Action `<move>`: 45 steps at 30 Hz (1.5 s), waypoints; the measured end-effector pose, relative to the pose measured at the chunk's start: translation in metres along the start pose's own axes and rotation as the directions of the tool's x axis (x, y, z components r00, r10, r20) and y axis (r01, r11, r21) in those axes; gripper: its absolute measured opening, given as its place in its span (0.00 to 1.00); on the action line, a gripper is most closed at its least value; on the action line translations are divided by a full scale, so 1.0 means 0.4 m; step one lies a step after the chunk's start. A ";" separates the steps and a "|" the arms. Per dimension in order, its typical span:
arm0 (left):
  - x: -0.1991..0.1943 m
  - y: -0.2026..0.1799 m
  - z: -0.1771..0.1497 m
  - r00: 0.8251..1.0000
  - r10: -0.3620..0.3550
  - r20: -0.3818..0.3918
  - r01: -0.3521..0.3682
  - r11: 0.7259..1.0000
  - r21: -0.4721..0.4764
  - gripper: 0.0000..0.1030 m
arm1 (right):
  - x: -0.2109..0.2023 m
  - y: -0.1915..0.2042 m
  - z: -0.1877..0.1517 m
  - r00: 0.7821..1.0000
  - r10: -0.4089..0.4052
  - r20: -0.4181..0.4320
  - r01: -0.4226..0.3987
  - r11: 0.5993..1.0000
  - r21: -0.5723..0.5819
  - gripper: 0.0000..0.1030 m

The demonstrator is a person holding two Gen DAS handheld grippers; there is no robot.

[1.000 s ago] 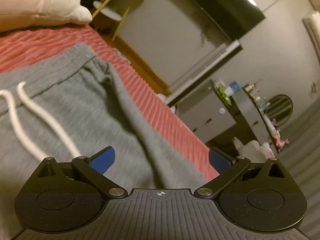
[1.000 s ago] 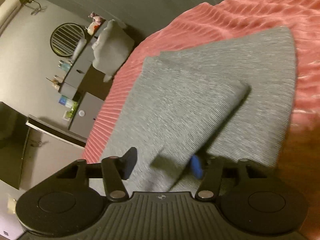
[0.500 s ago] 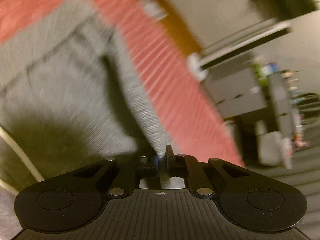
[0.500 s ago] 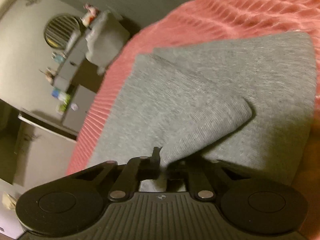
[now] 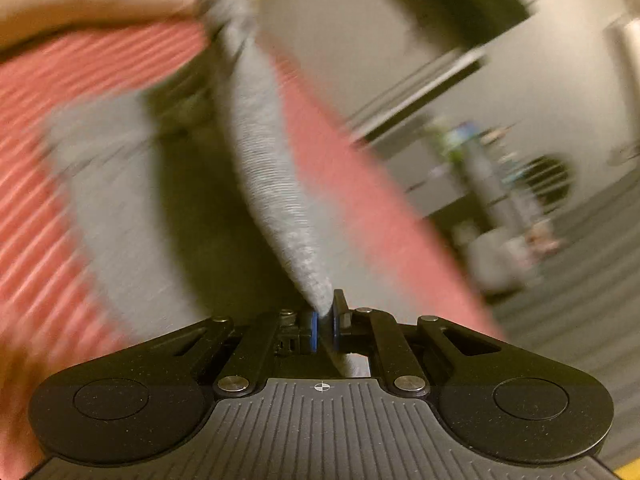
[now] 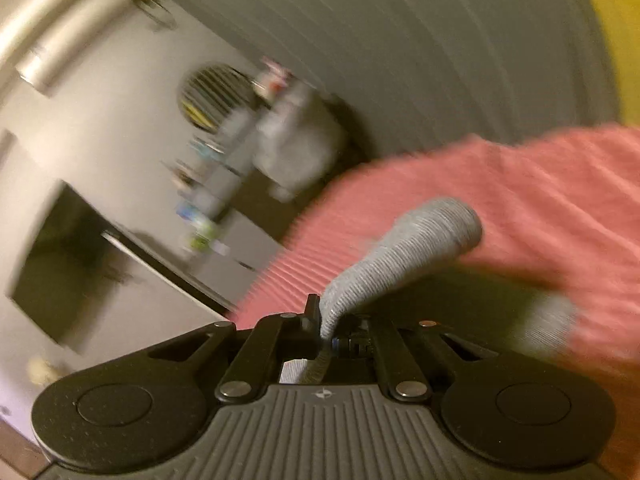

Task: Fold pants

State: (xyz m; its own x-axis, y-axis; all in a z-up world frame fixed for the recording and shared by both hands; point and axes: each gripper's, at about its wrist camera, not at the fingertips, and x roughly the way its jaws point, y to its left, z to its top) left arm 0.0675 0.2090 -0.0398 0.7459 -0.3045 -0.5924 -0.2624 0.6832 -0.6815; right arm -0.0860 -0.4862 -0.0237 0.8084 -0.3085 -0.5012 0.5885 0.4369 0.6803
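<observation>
Pants (image 5: 272, 184): your grey pair hangs lifted above the pink bedspread (image 5: 60, 92), its long fold running straight away from your left gripper (image 5: 325, 326).
Left fingers: clamped on the fabric's edge.
Right gripper (image 6: 326, 336): pinched on a grey fold angling up-right.

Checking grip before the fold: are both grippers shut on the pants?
Yes, both shut. The left gripper pinches grey pants fabric between its blue pads; the right gripper clamps another bunched edge.
</observation>
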 end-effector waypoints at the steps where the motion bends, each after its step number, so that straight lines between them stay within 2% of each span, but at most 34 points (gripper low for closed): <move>1: 0.013 0.025 -0.014 0.999 0.037 -0.017 -0.037 0.999 -0.018 0.10 | 0.017 -0.038 -0.024 0.998 -0.046 -0.049 0.047 0.999 0.016 0.05; 3: 0.036 0.071 -0.012 0.997 0.071 -0.029 -0.073 0.995 -0.074 0.19 | 0.054 -0.094 -0.067 0.983 -0.114 -0.142 0.123 0.990 0.063 0.05; 5: 0.035 0.095 0.013 0.997 0.073 0.018 -0.070 0.992 -0.105 0.35 | 0.063 -0.116 -0.092 0.984 -0.112 -0.136 0.125 0.988 0.095 0.07; 6: 0.034 0.096 0.028 0.995 0.094 0.042 -0.089 0.990 -0.110 0.48 | 0.063 -0.120 -0.093 0.987 -0.099 -0.128 0.115 0.987 0.116 0.09; 7: 0.033 0.095 0.039 0.991 0.112 0.076 -0.103 0.988 -0.115 0.62 | 0.064 -0.123 -0.091 0.988 -0.082 -0.131 0.100 0.985 0.138 0.18; 9: 0.044 0.102 0.071 0.980 0.147 0.131 -0.130 0.982 -0.134 0.70 | 0.069 -0.119 -0.086 0.990 -0.055 -0.133 0.074 0.987 0.141 0.31; 11: 0.076 0.125 0.110 0.983 0.158 0.098 -0.138 0.974 -0.182 0.68 | 0.085 -0.101 -0.079 0.987 -0.071 -0.141 0.086 0.991 0.100 0.32; 12: 0.090 0.134 0.128 0.984 0.161 0.070 -0.143 0.965 -0.218 0.58 | 0.097 -0.085 -0.072 0.985 -0.082 -0.149 0.094 0.993 0.075 0.31; 13: 0.088 0.137 0.136 0.983 0.175 0.047 -0.157 0.954 -0.257 0.28 | 0.111 -0.076 -0.068 0.982 -0.100 -0.160 0.110 0.993 0.049 0.27; 14: 0.093 0.147 0.154 0.983 0.181 0.030 -0.164 0.941 -0.295 0.10 | 0.119 -0.057 -0.067 0.978 -0.126 -0.169 0.132 0.991 0.025 0.11; 15: 0.094 0.153 0.167 0.986 0.161 0.033 -0.143 0.939 -0.313 0.11 | 0.129 -0.038 -0.061 0.971 -0.163 -0.175 0.164 0.986 -0.009 0.05; 17: 0.057 0.128 0.188 0.988 0.104 0.113 -0.069 0.959 -0.275 0.11 | 0.120 0.004 -0.045 0.973 -0.173 -0.152 0.166 0.984 -0.060 0.05; 19: 0.009 0.092 0.194 0.979 0.035 0.203 -0.001 0.986 -0.166 0.11 | 0.083 0.050 -0.011 0.994 -0.074 -0.086 0.067 0.995 -0.078 0.05; 21: -0.040 0.073 0.177 0.967 0.030 0.252 -0.014 0.998 -0.062 0.11 | 0.032 0.076 0.019 0.999 0.051 -0.002 -0.051 0.996 -0.078 0.05; 23: -0.044 0.086 0.156 0.966 0.078 0.248 -0.078 0.997 -0.011 0.12 | -0.004 0.074 0.032 0.993 0.105 0.061 -0.099 0.990 -0.096 0.05; 25: -0.006 0.106 0.127 0.971 0.154 0.184 -0.157 0.988 0.006 0.16 | 0.003 0.050 0.025 0.996 0.055 0.065 -0.048 0.993 -0.109 0.05; 26: 0.023 0.129 0.117 0.969 0.214 0.127 -0.216 0.976 -0.001 0.19 | 0.021 0.033 0.013 0.999 -0.014 0.053 0.021 0.991 -0.133 0.06; 27: 0.052 0.137 0.107 0.959 0.268 0.093 -0.268 0.963 -0.008 0.30 | 0.039 0.017 0.001 0.996 -0.076 0.043 0.083 0.983 -0.166 0.06; 29: 0.052 0.149 0.092 0.953 0.286 0.097 -0.285 0.958 -0.022 0.32 | 0.088 -0.020 -0.028 0.966 -0.260 -0.003 0.253 0.942 -0.219 0.18; 30: 0.039 0.146 0.093 0.951 0.294 0.099 -0.291 0.956 -0.044 0.41 | 0.103 -0.037 -0.036 0.945 -0.326 -0.029 0.312 0.924 -0.220 0.21; 31: 0.012 0.140 0.095 0.940 0.326 0.104 -0.319 0.945 -0.075 0.59 | 0.100 -0.051 -0.040 0.934 -0.357 -0.029 0.344 0.916 -0.206 0.22; 32: -0.012 0.128 0.104 0.908 0.399 0.128 -0.386 0.916 -0.111 0.68 | 0.077 -0.058 -0.038 0.935 -0.355 0.010 0.351 0.920 -0.173 0.25; 33: -0.040 0.109 0.106 0.852 0.491 0.183 -0.472 0.871 -0.140 0.77 | 0.056 -0.052 -0.035 0.923 -0.382 0.056 0.386 0.910 -0.151 0.29; 34: -0.068 0.079 0.099 0.794 0.550 0.259 -0.534 0.835 -0.136 0.77 | 0.033 -0.042 -0.029 0.901 -0.420 0.110 0.433 0.890 -0.146 0.35; 35: -0.088 0.055 0.091 0.750 0.577 0.323 -0.574 0.810 -0.114 0.77 | 0.021 -0.026 -0.028 0.875 -0.455 0.164 0.478 0.865 -0.154 0.41; 36: -0.098 0.016 0.079 0.700 0.587 0.407 -0.609 0.788 -0.089 0.77 | 0.010 0.004 -0.032 0.835 -0.498 0.233 0.540 0.823 -0.177 0.43; 37: -0.095 -0.025 0.064 0.691 0.547 0.473 -0.603 0.796 -0.039 0.78 | 0.008 0.030 -0.041 0.809 -0.516 0.282 0.575 0.794 -0.196 0.44; 38: -0.082 -0.060 0.051 0.719 0.484 0.499 -0.574 0.818 0.034 0.80 | 0.010 0.068 -0.059 0.810 -0.491 0.322 0.570 0.788 -0.231 0.45; 39: -0.049 -0.107 0.030 0.774 0.398 0.493 -0.523 0.840 0.143 0.86 | 0.018 0.107 -0.082 0.836 -0.438 0.330 0.530 0.799 -0.282 0.45; 41: 0.041 -0.191 -0.015 0.868 0.275 0.414 -0.417 0.857 0.304 0.87 | 0.065 0.217 -0.171 0.929 -0.279 0.242 0.363 0.811 -0.458 0.45; 42: 0.091 -0.230 -0.042 0.904 0.224 0.365 -0.361 0.858 0.366 0.87 | 0.097 0.279 -0.237 0.969 -0.193 0.154 0.247 0.787 -0.566 0.46; 43: 0.144 -0.266 -0.070 0.932 0.177 0.318 -0.308 0.849 0.429 0.87 | 0.126 0.348 -0.323 0.994 -0.101 0.041 0.102 0.727 -0.679 0.46; 44: 0.205 -0.306 -0.103 0.952 0.144 0.269 -0.265 0.826 0.497 0.87 | 0.148 0.408 -0.408 0.997 -0.017 -0.082 -0.051 0.649 -0.759 0.46; 45: 0.252 -0.333 -0.126 0.959 0.136 0.249 -0.252 0.808 0.533 0.87 | 0.164 0.460 -0.489 0.980 0.053 -0.192 -0.188 0.566 -0.803 0.46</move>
State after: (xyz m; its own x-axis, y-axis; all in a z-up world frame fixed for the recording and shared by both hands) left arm 0.1467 0.0538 -0.0306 0.8320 -0.0344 -0.5537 -0.0737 0.9824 -0.1718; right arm 0.0735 -0.2609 -0.0362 0.8218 -0.1170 -0.5576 0.1737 0.9835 0.0497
